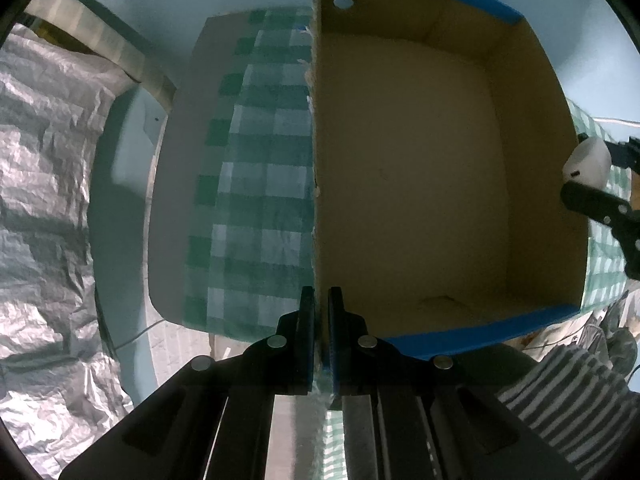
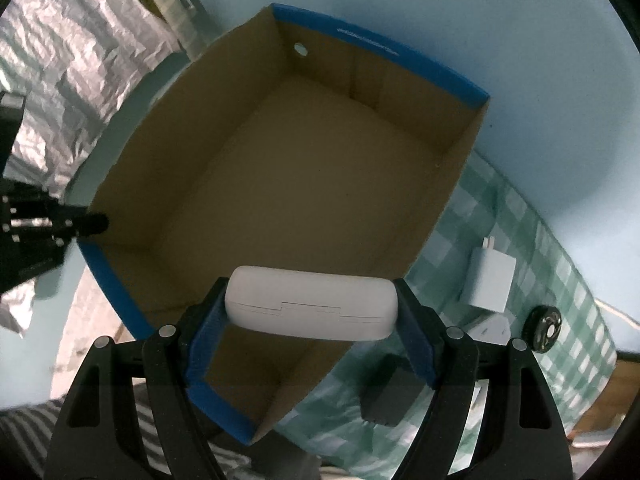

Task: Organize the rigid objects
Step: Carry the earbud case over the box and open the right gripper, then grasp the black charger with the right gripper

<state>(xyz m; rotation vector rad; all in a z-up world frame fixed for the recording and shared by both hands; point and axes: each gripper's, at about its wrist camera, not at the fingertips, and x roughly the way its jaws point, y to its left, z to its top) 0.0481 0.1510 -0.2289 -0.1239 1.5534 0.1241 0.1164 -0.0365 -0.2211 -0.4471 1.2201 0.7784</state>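
Observation:
An open cardboard box (image 1: 532,160) with blue outer sides stands on a green checked cloth (image 1: 260,200); nothing lies inside it. My left gripper (image 1: 320,300) points straight down and is shut on the box's left wall, one finger on each side. In the right wrist view it shows at the box's (image 2: 400,60) left edge as a black fingertip (image 2: 92,222). My right gripper (image 2: 310,292) is shut on a white oblong case (image 2: 310,302), held crosswise above the box's near corner. From the left wrist view the case (image 1: 588,160) hangs just outside the box's right wall.
On the cloth (image 2: 560,280) right of the box lie a white charger plug (image 2: 486,280), a second white item (image 2: 490,330), a black round object (image 2: 544,328) and a dark grey block (image 2: 386,396). Crinkled silver sheeting (image 1: 48,200) covers the left. A striped sleeve (image 1: 568,392) is near.

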